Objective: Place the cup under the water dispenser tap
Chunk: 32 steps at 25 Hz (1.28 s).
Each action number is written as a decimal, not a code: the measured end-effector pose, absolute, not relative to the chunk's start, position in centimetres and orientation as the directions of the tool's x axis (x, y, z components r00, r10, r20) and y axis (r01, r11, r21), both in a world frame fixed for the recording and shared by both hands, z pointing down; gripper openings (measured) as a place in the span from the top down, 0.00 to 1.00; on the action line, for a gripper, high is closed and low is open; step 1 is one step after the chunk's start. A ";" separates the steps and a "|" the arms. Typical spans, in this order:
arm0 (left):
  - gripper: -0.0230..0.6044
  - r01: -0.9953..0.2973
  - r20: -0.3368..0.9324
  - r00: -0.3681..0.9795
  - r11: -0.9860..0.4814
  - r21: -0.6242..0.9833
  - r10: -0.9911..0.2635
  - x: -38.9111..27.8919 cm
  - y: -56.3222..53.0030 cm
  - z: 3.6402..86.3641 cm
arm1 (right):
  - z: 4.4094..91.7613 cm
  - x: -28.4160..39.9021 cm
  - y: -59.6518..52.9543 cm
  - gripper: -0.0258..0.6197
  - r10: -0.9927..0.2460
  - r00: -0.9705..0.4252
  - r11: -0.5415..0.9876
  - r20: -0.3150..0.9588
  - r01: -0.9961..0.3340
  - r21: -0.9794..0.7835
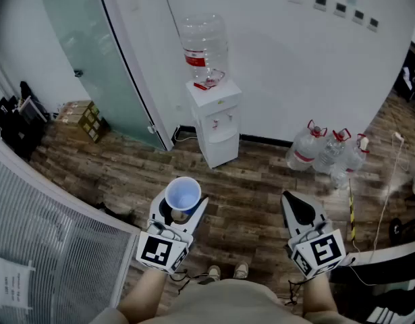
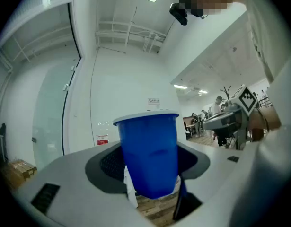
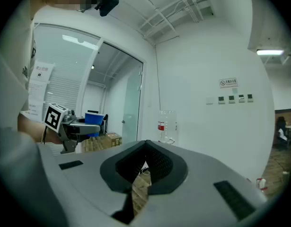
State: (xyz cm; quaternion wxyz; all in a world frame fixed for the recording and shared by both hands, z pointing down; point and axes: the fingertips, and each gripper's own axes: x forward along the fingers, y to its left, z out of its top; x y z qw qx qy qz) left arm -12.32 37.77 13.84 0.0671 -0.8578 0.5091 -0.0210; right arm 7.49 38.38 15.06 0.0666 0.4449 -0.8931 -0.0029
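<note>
A blue cup [image 1: 183,194] stands upright between the jaws of my left gripper [image 1: 182,206], which is shut on its lower part. In the left gripper view the cup [image 2: 150,155] fills the centre and hides the gripper's tips [image 2: 152,188]. The white water dispenser [image 1: 214,120], with a clear bottle [image 1: 204,46] on top, stands against the far wall, well ahead of both grippers. My right gripper [image 1: 298,209] is held level at the right, shut and empty; its jaws [image 3: 144,167] meet at the tip. The right gripper view also shows the cup [image 3: 94,118] at far left.
Three spare water bottles [image 1: 325,150] stand on the wooden floor to the right of the dispenser. A glass door [image 1: 99,52] and cardboard boxes [image 1: 82,119] are to the left. A cable [image 1: 389,181] runs down the right side. The person's shoes [image 1: 224,272] show below.
</note>
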 end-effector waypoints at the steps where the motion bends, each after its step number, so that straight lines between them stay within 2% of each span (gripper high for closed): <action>1: 0.52 -0.865 -0.035 0.492 -0.484 -0.131 -0.870 -12.0 37.9 13.9 | 15.3 7.8 38.4 0.95 -0.797 -0.593 0.601 0.118 -0.797 0.058; 9: 0.52 -0.854 -0.010 0.512 -0.508 -0.110 -0.859 -9.0 37.3 14.8 | 16.6 10.4 38.1 0.95 -0.790 -0.604 0.604 0.109 -0.796 -0.030; 22: 0.52 -0.859 -0.017 0.499 -0.492 -0.143 -0.867 -3.8 35.6 15.2 | 18.1 15.4 37.1 0.95 -0.775 -0.617 0.624 0.136 -0.781 0.013; 32: 0.52 -0.847 -0.034 0.516 -0.504 -0.172 -0.856 -2.7 32.0 15.7 | 19.7 15.2 34.1 0.95 -0.758 -0.631 0.641 0.166 -0.767 0.013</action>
